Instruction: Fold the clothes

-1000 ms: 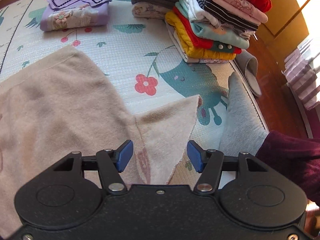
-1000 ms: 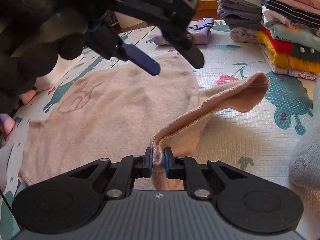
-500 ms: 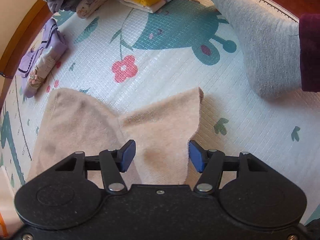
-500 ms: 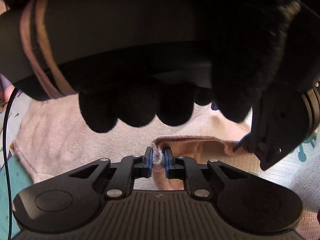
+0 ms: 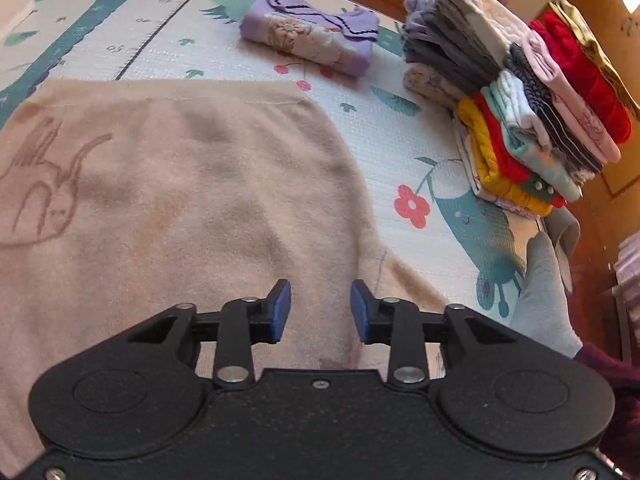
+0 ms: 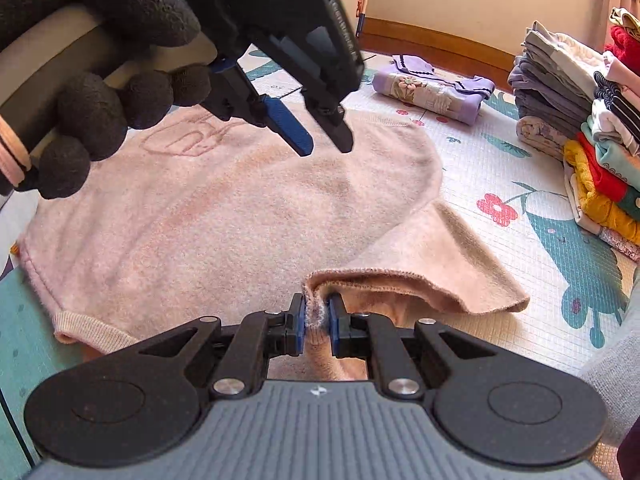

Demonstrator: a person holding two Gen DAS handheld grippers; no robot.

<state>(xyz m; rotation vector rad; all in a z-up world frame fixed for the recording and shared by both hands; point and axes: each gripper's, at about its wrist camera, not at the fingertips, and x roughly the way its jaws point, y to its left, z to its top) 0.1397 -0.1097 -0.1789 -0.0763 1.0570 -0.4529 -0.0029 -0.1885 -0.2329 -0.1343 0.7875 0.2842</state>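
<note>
A beige knit sweater [image 5: 180, 208] lies spread flat on the play mat, with a faint bird motif at its left. My left gripper [image 5: 319, 312] hovers open above its right side, nothing between the fingers. In the right wrist view the same sweater [image 6: 224, 216] fills the middle, and my right gripper [image 6: 317, 322] is shut on the cuff of its sleeve [image 6: 432, 276], which is lifted and folded toward me. The left gripper [image 6: 324, 142] hangs open above the sweater there, held by a black-gloved hand [image 6: 92, 112].
A folded lilac garment [image 5: 312, 40] lies at the back of the patterned play mat [image 5: 400, 148]. A tall stack of folded clothes [image 5: 520, 112] stands at the right. A grey-socked foot [image 5: 544, 292] rests at the mat's right edge.
The left gripper swung back from the sleeve tip to above the sweater body and no longer blocks the right camera. The right gripper still holds the sleeve cuff, now lower.
</note>
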